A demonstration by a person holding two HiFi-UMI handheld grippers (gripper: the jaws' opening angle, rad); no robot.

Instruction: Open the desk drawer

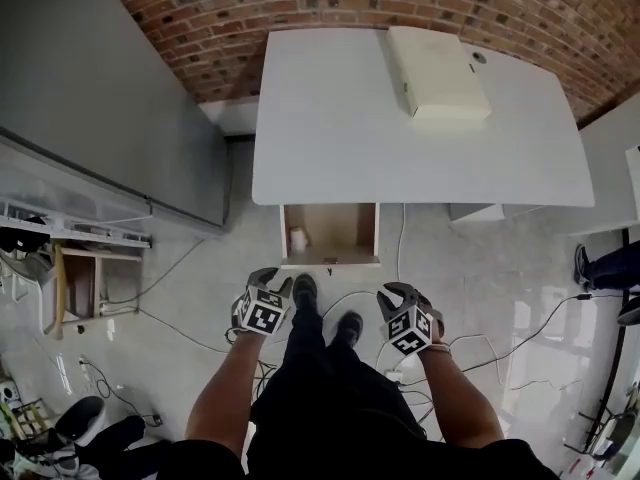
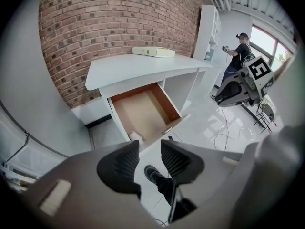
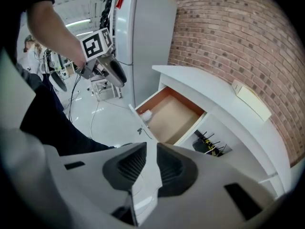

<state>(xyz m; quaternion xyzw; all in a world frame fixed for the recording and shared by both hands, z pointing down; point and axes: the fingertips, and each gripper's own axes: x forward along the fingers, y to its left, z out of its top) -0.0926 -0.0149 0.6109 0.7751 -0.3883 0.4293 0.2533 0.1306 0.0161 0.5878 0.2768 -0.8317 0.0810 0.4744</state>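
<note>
The drawer (image 1: 340, 230) shows only its front part, as its rear lies hidden beneath the desk (image 1: 340, 118) top. A small white thing (image 1: 297, 239) at eight o'clock inside it is too small to name. At three o'clock in the head view, a shoe (image 1: 583, 265) and a dark leg (image 1: 618, 261) are cut off by the edge.

No words, numbers or brand names can be read anywhere. The only signs are black-and-white square code patterns on the cubes of the left gripper (image 1: 272, 279) and right gripper (image 1: 398, 294), low in the head view's centre. The pale flat box (image 1: 438, 73) at that view's upper right bears marks too small to read.
</note>
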